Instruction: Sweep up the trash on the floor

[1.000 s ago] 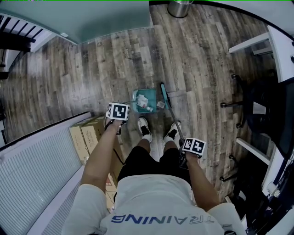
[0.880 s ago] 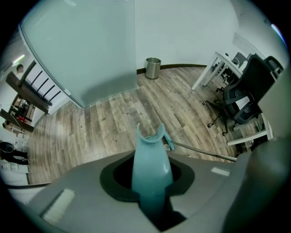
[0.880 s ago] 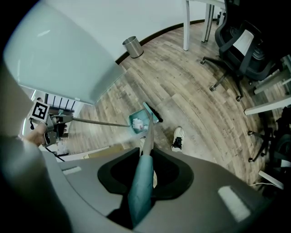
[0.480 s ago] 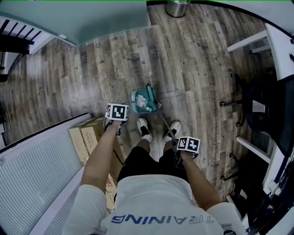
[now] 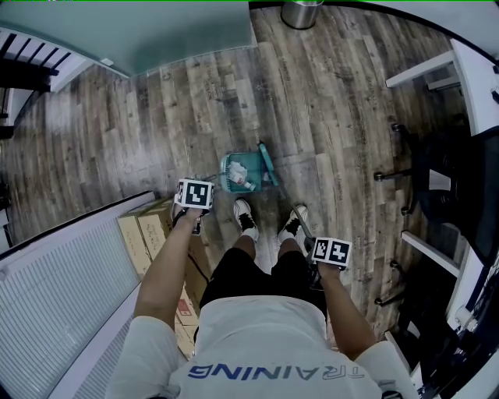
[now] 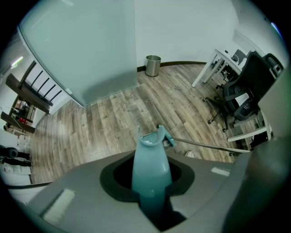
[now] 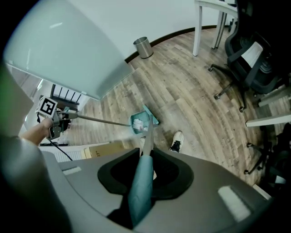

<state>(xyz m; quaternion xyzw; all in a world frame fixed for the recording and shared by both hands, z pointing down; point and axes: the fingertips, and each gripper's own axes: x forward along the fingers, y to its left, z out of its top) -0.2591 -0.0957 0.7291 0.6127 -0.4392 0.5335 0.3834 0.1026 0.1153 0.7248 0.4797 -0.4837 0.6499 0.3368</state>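
Left claw (image 6: 150, 184) pinches the smooth teal plastic grip of the dustpan (image 6: 153, 135), claw pointing straight down. Right claw (image 7: 142, 179) is clamped on the broom (image 7: 144, 150): a rounded teal grip, then a thin grey metal shaft. The shaft slants away from the claw to a flat teal head that touches the dustpan's far right rim. The dustpan is a small teal plastic scoop with crumpled white paper trash (image 5: 242, 167) inside. It sits low on the wood-plank floor (image 5: 335, 101), ahead of the black-and-white shoes (image 5: 245, 217). It is just right of the left claw and well ahead-left of the right claw. Brown cardboard boxes (image 5: 148, 230) line the floor's left edge. A round metal bin (image 5: 302, 12) stands at the far edge.
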